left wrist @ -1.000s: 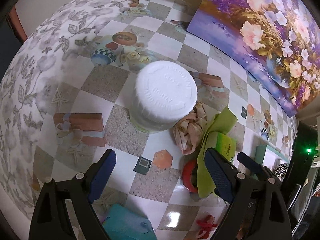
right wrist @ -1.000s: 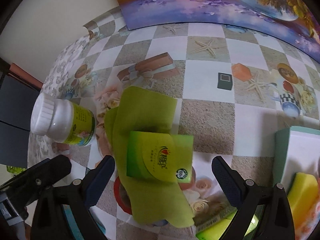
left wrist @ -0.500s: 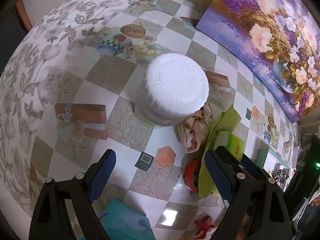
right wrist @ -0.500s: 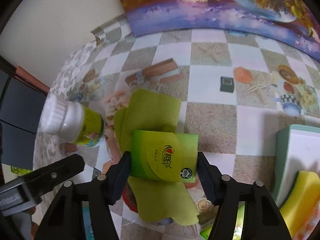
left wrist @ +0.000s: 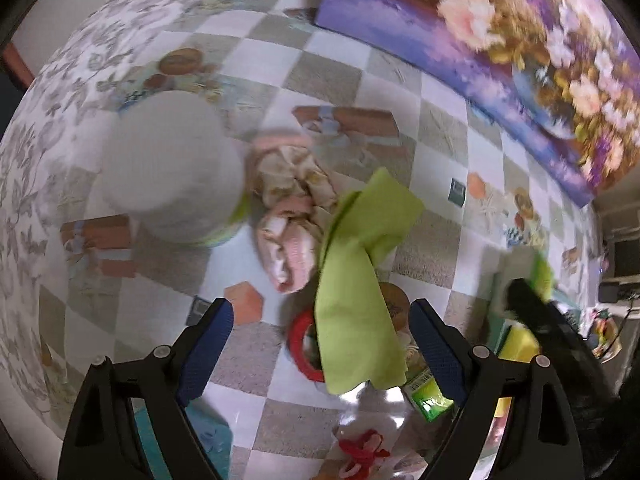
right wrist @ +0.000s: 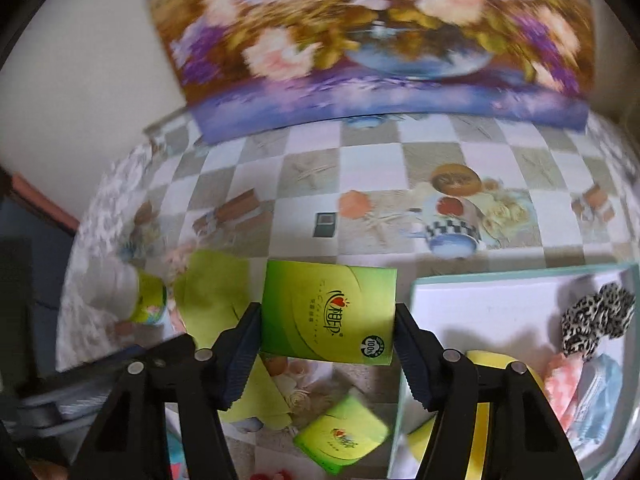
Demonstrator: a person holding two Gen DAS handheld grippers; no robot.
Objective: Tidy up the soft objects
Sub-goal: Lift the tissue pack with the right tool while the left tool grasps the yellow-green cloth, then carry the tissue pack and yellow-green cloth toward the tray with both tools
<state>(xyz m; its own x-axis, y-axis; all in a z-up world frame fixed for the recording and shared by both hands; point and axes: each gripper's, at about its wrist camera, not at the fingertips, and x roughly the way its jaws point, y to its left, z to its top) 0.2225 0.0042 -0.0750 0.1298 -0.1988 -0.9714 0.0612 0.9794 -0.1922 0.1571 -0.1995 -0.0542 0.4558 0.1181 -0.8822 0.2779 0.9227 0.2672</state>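
My right gripper [right wrist: 326, 322] is shut on a green tissue pack [right wrist: 332, 308] and holds it in the air, just left of a teal-rimmed white box [right wrist: 520, 271]. A green cloth [left wrist: 356, 280] lies draped over a red ring [left wrist: 297, 344], and my left gripper [left wrist: 320, 346] hangs open right above it with nothing between its fingers. A crumpled pink and beige cloth [left wrist: 290, 216] sits between the green cloth and a white-capped bottle [left wrist: 168, 168]. A second green pack [right wrist: 340, 436] lies on the table below the held one.
The box holds a leopard scrunchie [right wrist: 596, 320], a yellow sponge [right wrist: 490, 364] and pink and blue soft items [right wrist: 580, 384]. A flower painting [right wrist: 380, 40] leans at the back. A teal object [left wrist: 208, 440] and a small red thing [left wrist: 364, 452] lie near the front edge.
My right gripper closed on the green pack, lifted it off the green cloth and carried it right towards the box. My left gripper shifted right, from the bottle to above the green cloth.
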